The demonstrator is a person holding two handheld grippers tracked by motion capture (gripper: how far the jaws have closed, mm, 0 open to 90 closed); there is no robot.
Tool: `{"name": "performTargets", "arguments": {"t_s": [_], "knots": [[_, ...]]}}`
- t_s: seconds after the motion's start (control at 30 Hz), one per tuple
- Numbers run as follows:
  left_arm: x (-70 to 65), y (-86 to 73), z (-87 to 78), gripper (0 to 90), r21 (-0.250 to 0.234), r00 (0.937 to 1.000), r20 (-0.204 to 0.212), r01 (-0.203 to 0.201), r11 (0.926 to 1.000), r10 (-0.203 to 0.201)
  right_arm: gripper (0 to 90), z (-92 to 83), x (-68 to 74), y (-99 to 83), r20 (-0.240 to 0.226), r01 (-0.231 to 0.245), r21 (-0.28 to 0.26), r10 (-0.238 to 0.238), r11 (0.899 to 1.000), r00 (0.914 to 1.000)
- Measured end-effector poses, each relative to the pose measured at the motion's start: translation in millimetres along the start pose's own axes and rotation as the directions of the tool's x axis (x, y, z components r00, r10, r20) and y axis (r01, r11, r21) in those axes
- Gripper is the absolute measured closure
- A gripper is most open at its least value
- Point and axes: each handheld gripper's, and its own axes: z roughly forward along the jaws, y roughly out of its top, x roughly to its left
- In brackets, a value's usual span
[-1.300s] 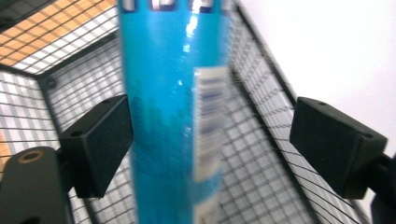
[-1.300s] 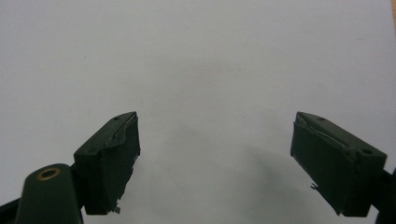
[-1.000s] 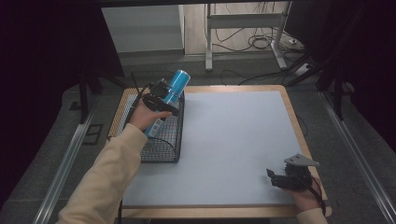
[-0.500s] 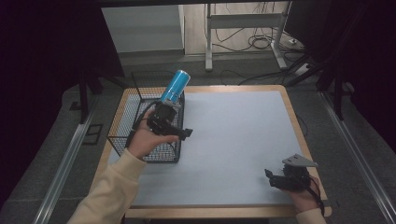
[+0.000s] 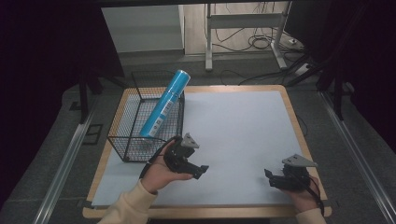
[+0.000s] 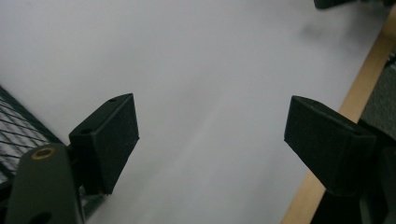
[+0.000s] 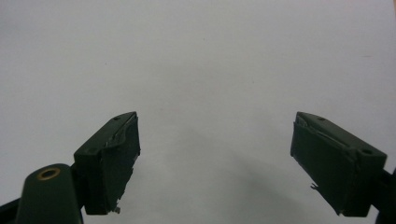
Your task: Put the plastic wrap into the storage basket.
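Blue tube leans tilted in the wire basket at the bench's far left corner, top end over the basket's far rim. My left gripper sits just right of the basket's near corner, jaws spread, just closing somewhat, nothing between. My right gripper rests near the near right corner, jaws spread and empty.

Thin black metal wire for the mesh basket. Glossy blue tube, smooth, with a printed label, leaning out of it. Matt white sheet, smooth like paper, over a pale wooden tabletop. Matt black plastic on the left gripper, pads finely grained; same on the right gripper, pads scuffed.
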Motion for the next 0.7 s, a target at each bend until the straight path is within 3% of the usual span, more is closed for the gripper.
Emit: {"name": "performTargets", "arguments": {"t_s": [0.27,0.7], "knots": [[-4.9,-19.9,9.8,17.4,0.007,0.9996,0.012,0.027,0.9996,-0.027,16.1,0.8,1.3,0.7,0.001,0.005,0.001,-0.005,1.000,1.0000],[-1.8,-29.0,17.6,17.1,0.029,0.9995,0.010,0.030,0.9991,-0.030,15.6,-1.0,2.2,3.1,-0.004,0.011,-0.040,-0.011,0.999,0.9999]]}}
